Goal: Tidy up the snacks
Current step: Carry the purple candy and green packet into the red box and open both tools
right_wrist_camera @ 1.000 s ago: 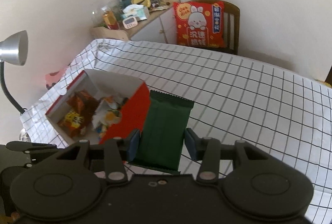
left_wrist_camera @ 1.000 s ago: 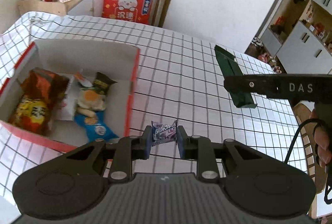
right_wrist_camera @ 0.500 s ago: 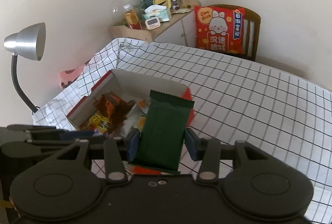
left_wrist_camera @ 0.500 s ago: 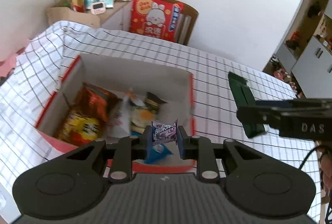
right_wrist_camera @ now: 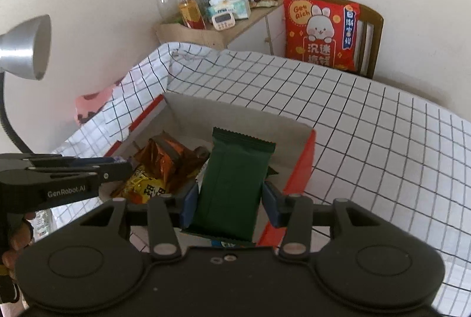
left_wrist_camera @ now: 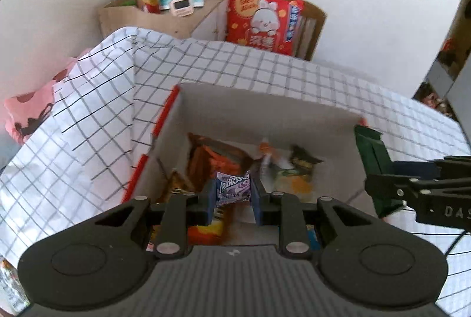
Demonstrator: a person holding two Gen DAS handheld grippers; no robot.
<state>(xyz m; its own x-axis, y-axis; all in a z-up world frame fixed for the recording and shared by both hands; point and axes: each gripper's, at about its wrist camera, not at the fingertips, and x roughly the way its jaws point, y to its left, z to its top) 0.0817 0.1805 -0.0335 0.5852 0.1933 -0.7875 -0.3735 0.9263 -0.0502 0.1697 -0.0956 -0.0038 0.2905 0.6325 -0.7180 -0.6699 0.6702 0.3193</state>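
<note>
My left gripper (left_wrist_camera: 232, 196) is shut on a small purple candy packet (left_wrist_camera: 232, 187) and holds it above the open red-and-white box (left_wrist_camera: 265, 102), over several snack bags inside. My right gripper (right_wrist_camera: 228, 200) is shut on a dark green snack packet (right_wrist_camera: 235, 173) and holds it above the same box (right_wrist_camera: 241, 114), near its right wall. In the left wrist view the right gripper (left_wrist_camera: 382, 178) with the green packet (left_wrist_camera: 371, 152) shows at the right. In the right wrist view the left gripper (right_wrist_camera: 117, 165) shows at the left, above an orange bag (right_wrist_camera: 164, 155) and a yellow bag (right_wrist_camera: 144, 187).
The table wears a white checked cloth (right_wrist_camera: 368, 126). A wooden chair with a red rabbit cushion (right_wrist_camera: 321, 34) stands behind it. A cluttered side cabinet (right_wrist_camera: 217, 11) is at the back left. A silver desk lamp (right_wrist_camera: 26, 49) stands at the left.
Both grippers have moved left and forward with their packets, from beside the box to above its open top. The box now fills the middle of both views.
</note>
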